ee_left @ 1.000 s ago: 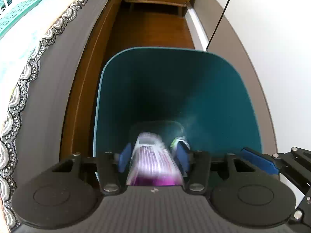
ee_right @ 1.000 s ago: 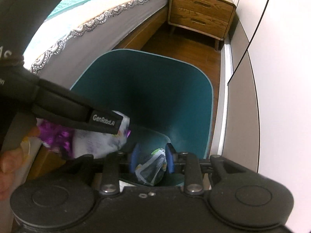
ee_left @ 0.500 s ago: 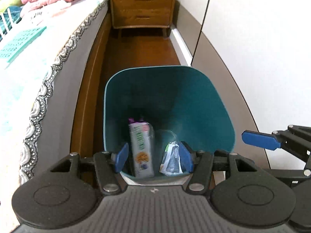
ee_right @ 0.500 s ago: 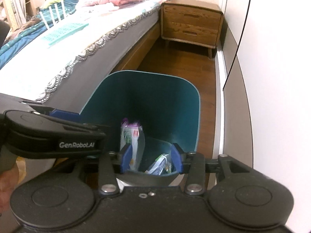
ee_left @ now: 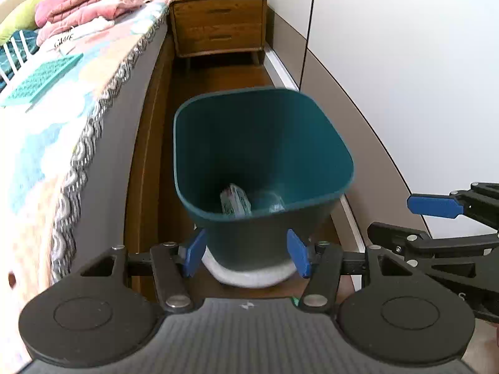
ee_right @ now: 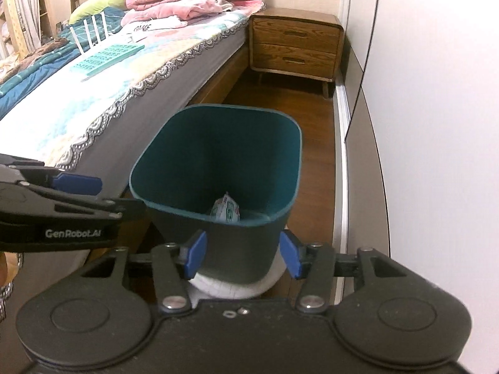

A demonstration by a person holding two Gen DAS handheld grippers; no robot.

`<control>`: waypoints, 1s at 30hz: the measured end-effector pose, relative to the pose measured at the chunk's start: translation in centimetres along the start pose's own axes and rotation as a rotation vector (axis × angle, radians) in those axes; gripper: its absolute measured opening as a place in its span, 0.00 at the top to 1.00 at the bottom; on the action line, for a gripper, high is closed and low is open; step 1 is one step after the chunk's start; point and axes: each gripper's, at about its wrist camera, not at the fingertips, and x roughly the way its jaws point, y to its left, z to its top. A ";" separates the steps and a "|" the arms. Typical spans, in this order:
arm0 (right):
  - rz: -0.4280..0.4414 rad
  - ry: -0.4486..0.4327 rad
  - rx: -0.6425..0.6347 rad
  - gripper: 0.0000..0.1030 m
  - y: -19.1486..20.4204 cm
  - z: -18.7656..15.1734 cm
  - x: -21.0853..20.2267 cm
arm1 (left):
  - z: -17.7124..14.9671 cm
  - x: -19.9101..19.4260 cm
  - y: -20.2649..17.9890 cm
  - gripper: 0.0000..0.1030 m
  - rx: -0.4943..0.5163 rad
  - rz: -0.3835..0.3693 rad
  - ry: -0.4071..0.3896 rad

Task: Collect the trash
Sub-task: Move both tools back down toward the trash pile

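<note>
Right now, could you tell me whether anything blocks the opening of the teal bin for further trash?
Nothing visible does. The teal bin stands open-topped on the floor beside the bed, with only wrappers at its bottom. Both tools, left and right, are open and empty.

Teal bin (ee_left: pixel 262 143), square-mouthed with rounded corners and a white base, stands upright on the wooden floor (ee_right: pixel 315 143) between bed (ee_right: pixel 103 106) and wall. Inside, low against the near wall: one white packet with green print (ee_left: pixel 234 203), standing on end, and a second smaller wrapper (ee_left: pixel 276 207) just beside it, too blurred to detail. Both pieces lie loose in the bin.
</note>
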 end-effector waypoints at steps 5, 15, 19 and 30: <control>0.005 0.028 0.035 0.48 0.0 -3.6 -0.3 | -3.4 0.2 -0.5 0.45 -0.021 -0.011 0.057; 0.038 0.115 0.061 0.29 0.1 -11.4 0.5 | -10.0 2.3 -0.3 0.32 -0.056 -0.004 0.130; 0.044 0.139 0.093 0.16 0.0 -14.7 1.5 | -12.9 4.2 -0.5 0.31 -0.059 -0.002 0.172; 0.001 0.332 0.114 0.11 -0.1 -26.0 8.0 | -25.0 11.4 -1.5 0.32 -0.063 -0.002 0.356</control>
